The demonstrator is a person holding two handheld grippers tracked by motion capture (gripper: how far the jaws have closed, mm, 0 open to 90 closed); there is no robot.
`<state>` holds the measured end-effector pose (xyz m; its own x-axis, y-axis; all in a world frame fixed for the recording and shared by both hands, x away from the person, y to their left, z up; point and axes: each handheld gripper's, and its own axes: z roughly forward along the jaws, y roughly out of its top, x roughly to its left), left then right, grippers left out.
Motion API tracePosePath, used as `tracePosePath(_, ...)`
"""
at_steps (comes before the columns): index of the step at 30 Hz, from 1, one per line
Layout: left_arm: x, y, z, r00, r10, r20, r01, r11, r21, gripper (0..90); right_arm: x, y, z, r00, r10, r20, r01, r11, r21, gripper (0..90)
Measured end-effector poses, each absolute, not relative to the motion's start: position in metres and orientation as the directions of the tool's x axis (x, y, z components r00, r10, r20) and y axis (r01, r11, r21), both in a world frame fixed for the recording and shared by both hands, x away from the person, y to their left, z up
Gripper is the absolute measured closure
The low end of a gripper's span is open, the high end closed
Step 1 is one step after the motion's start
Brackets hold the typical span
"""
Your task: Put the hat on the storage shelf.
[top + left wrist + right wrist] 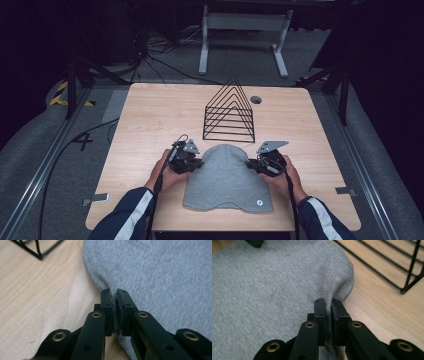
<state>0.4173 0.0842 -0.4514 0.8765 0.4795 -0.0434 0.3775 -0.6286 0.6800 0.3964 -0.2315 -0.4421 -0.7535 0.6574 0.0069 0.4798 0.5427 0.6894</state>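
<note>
Grey hat (227, 177) lies flat on table (150, 120), just in front of wire rack (230, 112). Left gripper (113, 296) clamped on hat's left edge, right gripper (327, 303) on its right edge. Pinched fabric is hidden between jaws; rack cut off in both gripper views.

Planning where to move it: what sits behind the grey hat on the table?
Behind the grey hat stands a black wire rack, apart from it, on the wooden table. Whatever lies beneath the hat is covered.

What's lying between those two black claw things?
The grey beanie spans the stretch between left gripper and right gripper, each pinching an edge, as the high view shows.
</note>
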Motion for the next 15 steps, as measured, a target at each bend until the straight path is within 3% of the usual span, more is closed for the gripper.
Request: tracePosePath(15, 0.408, 0.088, -0.392, 0.886, 0.462, 0.037, 0.250, -0.545, 0.800, 87.1, 0.379, -0.248, -0.381, -0.759, 0.648, -0.064, 0.347, 0.485, 0.803, 85.3)
